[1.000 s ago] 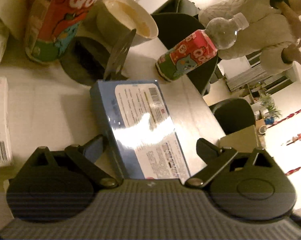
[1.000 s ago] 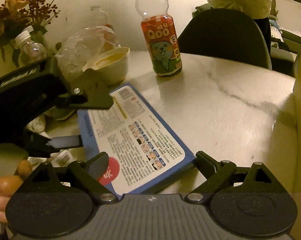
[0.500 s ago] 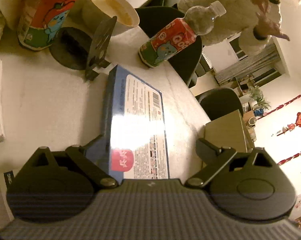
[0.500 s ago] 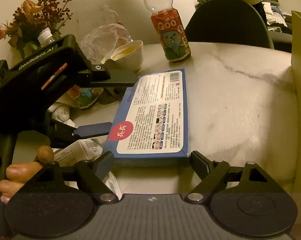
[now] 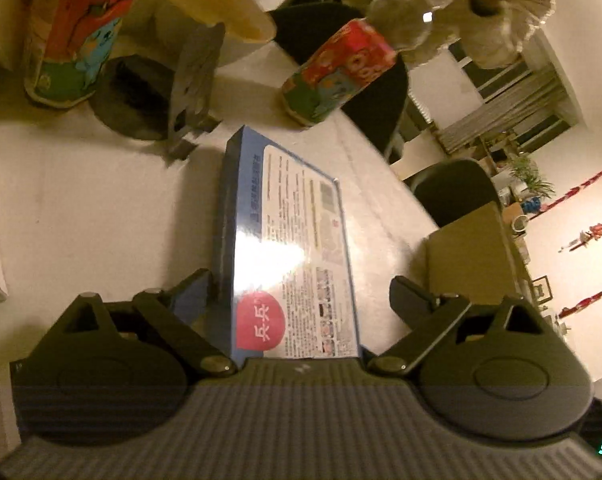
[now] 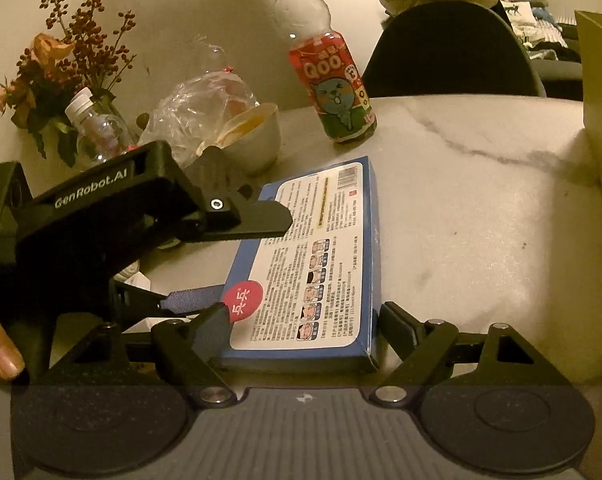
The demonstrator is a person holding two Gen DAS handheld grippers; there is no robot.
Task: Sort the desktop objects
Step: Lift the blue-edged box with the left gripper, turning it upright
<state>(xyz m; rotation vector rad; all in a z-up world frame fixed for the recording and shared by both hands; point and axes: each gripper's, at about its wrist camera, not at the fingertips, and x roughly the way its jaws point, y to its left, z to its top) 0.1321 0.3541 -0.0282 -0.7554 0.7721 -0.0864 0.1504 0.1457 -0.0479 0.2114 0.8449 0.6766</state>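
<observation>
A marble table (image 6: 481, 208) is shown; a blue box (image 6: 321, 256) lies flat at frame centre, long axis running away from the right gripper (image 6: 301, 332) — clamped across its near end. The left gripper (image 5: 297, 296) straddles it, spread apart.

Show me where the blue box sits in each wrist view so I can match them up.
Left wrist: blue box at centre, running from the fingers toward the table's far edge.
Right wrist: blue box at lower centre, between the fingers.
Shared landmark: the Qoo bottle stands beyond the box's far end.
</observation>
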